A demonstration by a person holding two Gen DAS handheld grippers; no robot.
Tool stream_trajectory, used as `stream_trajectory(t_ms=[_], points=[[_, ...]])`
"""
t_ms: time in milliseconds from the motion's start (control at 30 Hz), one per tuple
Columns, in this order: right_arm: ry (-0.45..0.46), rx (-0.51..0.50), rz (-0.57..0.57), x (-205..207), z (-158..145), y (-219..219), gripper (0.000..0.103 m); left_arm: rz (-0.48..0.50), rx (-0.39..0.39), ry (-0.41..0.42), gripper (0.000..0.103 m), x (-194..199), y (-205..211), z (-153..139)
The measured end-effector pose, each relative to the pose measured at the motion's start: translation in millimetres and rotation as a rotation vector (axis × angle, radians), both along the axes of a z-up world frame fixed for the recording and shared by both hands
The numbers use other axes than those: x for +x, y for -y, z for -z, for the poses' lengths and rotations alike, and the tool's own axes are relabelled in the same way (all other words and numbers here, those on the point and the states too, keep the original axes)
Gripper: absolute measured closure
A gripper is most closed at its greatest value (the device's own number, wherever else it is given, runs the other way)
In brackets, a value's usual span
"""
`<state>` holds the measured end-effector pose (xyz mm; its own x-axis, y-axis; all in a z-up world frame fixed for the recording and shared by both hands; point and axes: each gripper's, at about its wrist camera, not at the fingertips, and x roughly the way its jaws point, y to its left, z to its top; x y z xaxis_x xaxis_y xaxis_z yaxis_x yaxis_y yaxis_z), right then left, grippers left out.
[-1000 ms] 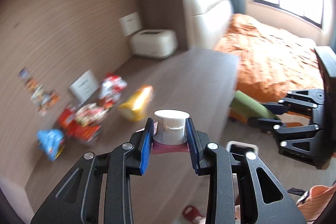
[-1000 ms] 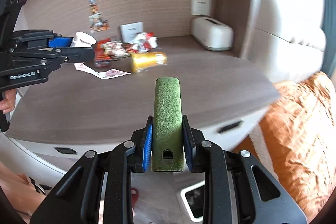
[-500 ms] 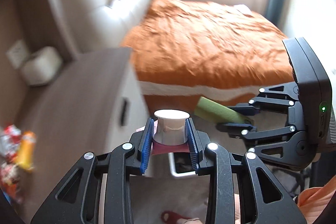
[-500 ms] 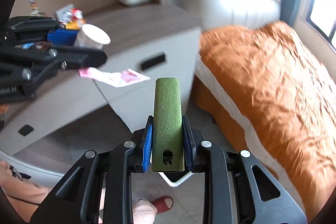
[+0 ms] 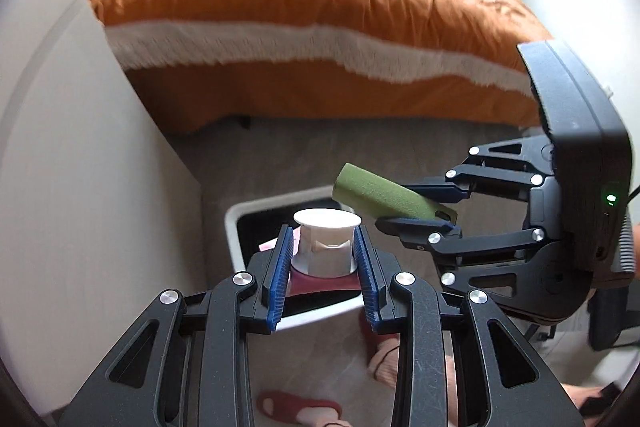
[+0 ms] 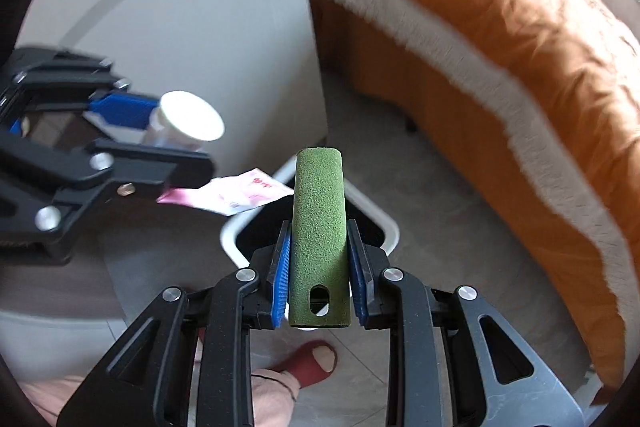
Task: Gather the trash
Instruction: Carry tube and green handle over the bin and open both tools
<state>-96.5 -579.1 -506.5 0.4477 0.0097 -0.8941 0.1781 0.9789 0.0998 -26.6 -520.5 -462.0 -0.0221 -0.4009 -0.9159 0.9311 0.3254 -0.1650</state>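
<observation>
The bin (image 5: 240, 223) stands on the floor (image 5: 280, 159) between the cabinet (image 5: 80, 187) on its left and the bed (image 5: 320, 7) beyond it. Above the bin's opening hang the cup (image 5: 326, 247) with a wrapper (image 6: 232, 195) under it and, to its right, the foam block (image 5: 384, 197). A slippered foot (image 6: 312, 363) rests on the floor before the bin's near edge.

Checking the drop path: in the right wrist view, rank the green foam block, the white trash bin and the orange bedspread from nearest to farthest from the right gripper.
1. Green foam block, clamped between the right gripper pads.
2. White trash bin, directly below on the floor.
3. Orange bedspread, off to the right and beyond.
</observation>
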Motion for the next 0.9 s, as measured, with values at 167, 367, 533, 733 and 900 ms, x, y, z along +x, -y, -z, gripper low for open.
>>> stream_trajectory(t_ms=[167, 367, 533, 733, 900], points=[[-0.048, -0.009, -0.109, 6.1, 88.5, 0.1, 0.076, 0.078, 0.057, -0.013, 0.072, 0.4, 10.4, 102.6], [-0.065, -0.068, -0.273, 7.0, 144.2, -6.8, 0.004, 0.105, 0.086, -0.061, 0.005, 2.0, 13.1, 172.3], [-0.077, -0.114, -0.327, 1.3, 157.9, -14.8, 0.004, 0.124, 0.118, -0.021, 0.005, 1.0, 12.3, 190.1], [-0.076, -0.135, -0.338, 2.5, 140.9, -14.6, 0.004, 0.116, 0.107, -0.013, 0.005, 5.1, 14.2, 170.1], [-0.06, -0.154, -0.324, 3.0, 117.2, -10.7, 0.004, 0.101, 0.094, -0.001, 0.005, 8.7, 11.2, 135.8]])
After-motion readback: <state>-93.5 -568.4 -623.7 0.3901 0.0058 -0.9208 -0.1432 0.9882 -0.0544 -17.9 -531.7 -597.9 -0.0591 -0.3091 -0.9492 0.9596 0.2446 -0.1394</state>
